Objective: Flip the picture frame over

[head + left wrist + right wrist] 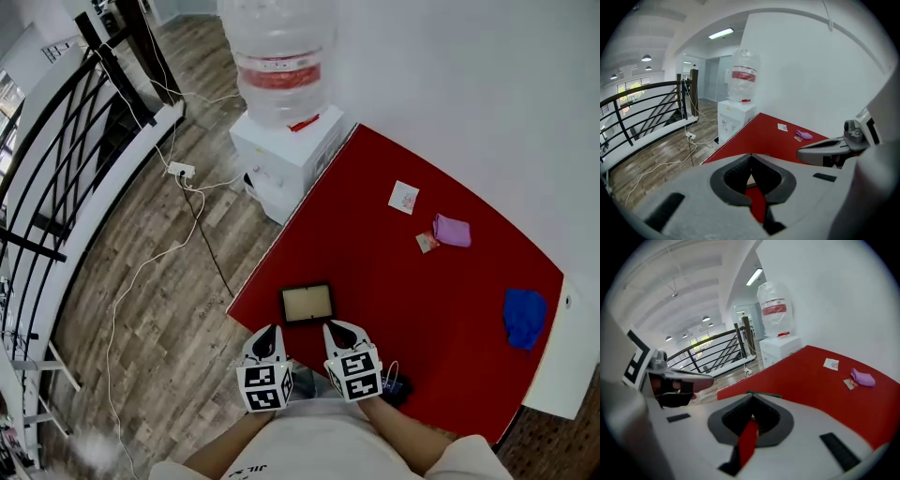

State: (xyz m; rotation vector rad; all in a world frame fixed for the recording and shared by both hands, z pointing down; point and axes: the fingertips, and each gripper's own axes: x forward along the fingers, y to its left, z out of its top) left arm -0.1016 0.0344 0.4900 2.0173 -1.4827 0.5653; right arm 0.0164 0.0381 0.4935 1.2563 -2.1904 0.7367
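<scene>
Two grippers, the left gripper [271, 332] and the right gripper [339, 329], hover side by side above the person's white shirt, each with its jaws closed on nothing. Just beyond their tips, one black picture frame [307, 304] lies flat near the corner of the red table [375, 272], tan panel up, long axis running left to right. Farther off lie one purple cloth [452, 230], one blue cloth [524, 316] and one paper card [404, 197]. One water dispenser [286, 150] stands beside the table on the wood floor [141, 319], near a black railing [56, 187].

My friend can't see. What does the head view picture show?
A picture frame lies flat on a red table, near its edge. The left gripper and right gripper, both shut and empty, point at it. A water cooler stands beside the table.
</scene>
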